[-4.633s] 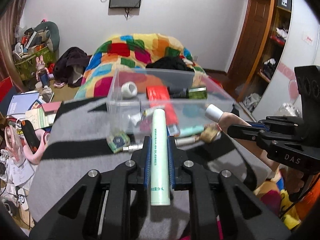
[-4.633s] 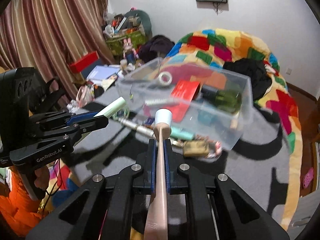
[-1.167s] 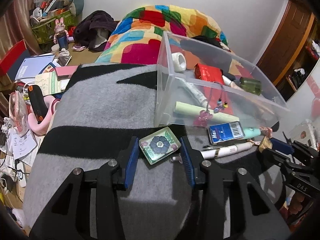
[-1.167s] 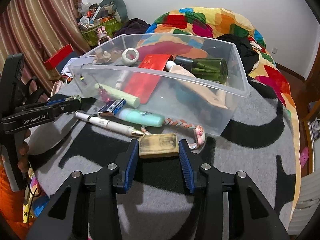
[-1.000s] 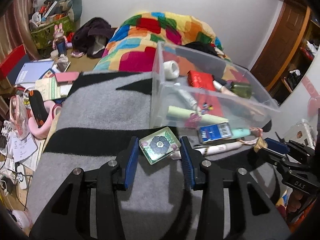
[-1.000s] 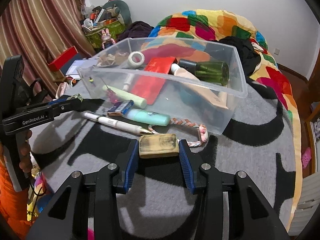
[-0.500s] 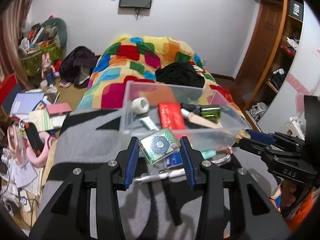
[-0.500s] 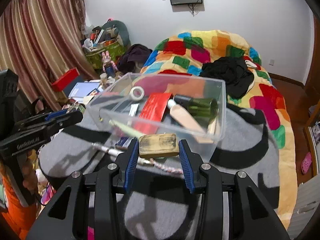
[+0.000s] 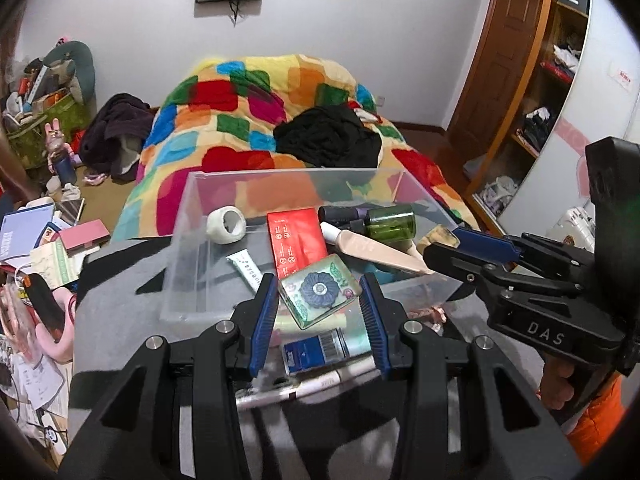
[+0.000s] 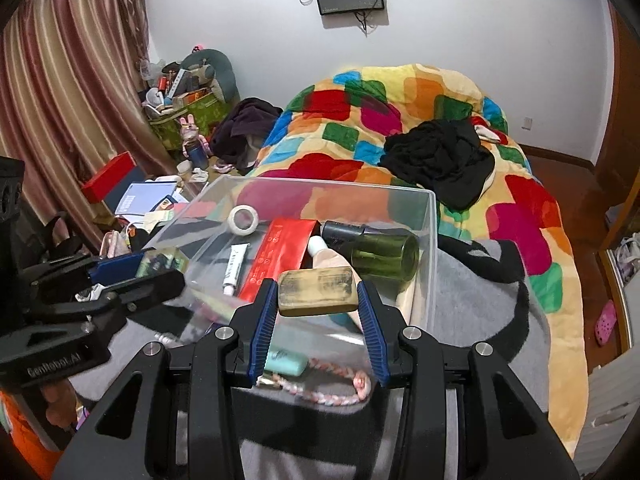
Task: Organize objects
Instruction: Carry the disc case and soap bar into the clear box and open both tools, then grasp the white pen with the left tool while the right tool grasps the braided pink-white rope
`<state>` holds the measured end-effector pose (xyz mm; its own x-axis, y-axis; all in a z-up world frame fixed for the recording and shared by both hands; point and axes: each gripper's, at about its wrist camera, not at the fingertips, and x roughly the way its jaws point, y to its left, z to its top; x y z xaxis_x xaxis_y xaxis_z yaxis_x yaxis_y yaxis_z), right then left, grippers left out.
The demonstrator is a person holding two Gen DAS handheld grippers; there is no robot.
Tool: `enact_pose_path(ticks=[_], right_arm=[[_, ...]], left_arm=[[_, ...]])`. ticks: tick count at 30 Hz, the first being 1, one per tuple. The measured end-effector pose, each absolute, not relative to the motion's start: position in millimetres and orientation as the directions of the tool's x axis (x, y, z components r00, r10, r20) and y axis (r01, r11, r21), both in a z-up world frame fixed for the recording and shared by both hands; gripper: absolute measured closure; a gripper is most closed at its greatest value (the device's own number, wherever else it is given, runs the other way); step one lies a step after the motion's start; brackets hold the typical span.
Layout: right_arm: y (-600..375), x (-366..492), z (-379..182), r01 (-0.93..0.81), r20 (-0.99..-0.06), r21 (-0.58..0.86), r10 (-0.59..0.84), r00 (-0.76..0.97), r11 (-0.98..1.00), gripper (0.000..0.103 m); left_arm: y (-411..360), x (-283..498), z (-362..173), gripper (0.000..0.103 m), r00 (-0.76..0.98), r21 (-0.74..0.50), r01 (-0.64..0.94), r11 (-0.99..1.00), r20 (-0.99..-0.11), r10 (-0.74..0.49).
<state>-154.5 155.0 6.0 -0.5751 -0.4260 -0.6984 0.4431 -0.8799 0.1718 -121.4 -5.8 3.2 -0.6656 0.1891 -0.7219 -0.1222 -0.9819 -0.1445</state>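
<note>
My left gripper [image 9: 319, 295] is shut on a green flower-patterned box [image 9: 318, 290], raised over the near wall of the clear plastic bin [image 9: 180, 236]. My right gripper [image 10: 317, 293] is shut on a worn yellow-brown block [image 10: 317, 293], lifted above the bin [image 10: 430, 248] near its front side. The bin holds a tape roll [image 9: 226, 225], a red packet [image 9: 294, 236], a green bottle [image 10: 386, 254], a white tube [image 10: 236, 262] and a beige tube [image 9: 378, 250]. In the left wrist view the right gripper [image 9: 442, 242] shows at the bin's right corner.
On the grey-and-black blanket [image 10: 472, 280] in front of the bin lie a blue card [image 9: 314, 352], a white pen [image 9: 304, 388], a mint tube [image 10: 286, 360] and a braided cord [image 10: 320, 392]. A patchwork quilt [image 9: 256, 120] lies behind; floor clutter [image 9: 36, 232] fills the left.
Both grippers have risen off the blanket with their objects and moved toward the bin, so each held object now hangs over the bin's near edge.
</note>
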Motion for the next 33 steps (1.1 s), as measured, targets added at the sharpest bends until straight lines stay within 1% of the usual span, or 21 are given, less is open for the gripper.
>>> enact_pose_path(ticks=[12, 18, 24, 31, 33], right_arm=[[146, -175, -14, 0.431, -0.751, 0.181, -0.407, -0.521, -0.884, 0.065], [150, -171, -9, 0.445, -0.741, 0.197, -0.43, -0.516, -0.874, 0.065], [154, -157, 2, 0.463, -0.72, 0.184, -0.439, -0.537, -0.867, 0.065], [169, -132, 13, 0.481, -0.693, 0.16, -0.445, -0.567, -0.862, 0.065], [173, -126, 11, 0.483, -0.696, 0.155, -0.443, -0.566, -0.862, 0.065]], left_arm=[[0, -145, -10, 0.062, -0.622, -0.145, -0.133, -0.98, -0.758, 0.197], [3, -135, -2, 0.062, -0.647, -0.114, -0.149, -0.982, -0.74, 0.184], [3, -119, 6, 0.061, -0.673, -0.09, -0.166, -0.982, -0.718, 0.179], [-6, -92, -8, 0.061, -0.649, -0.08, -0.181, -0.98, -0.739, 0.18], [-8, -85, -15, 0.059, -0.637, -0.074, -0.186, -0.98, -0.75, 0.178]])
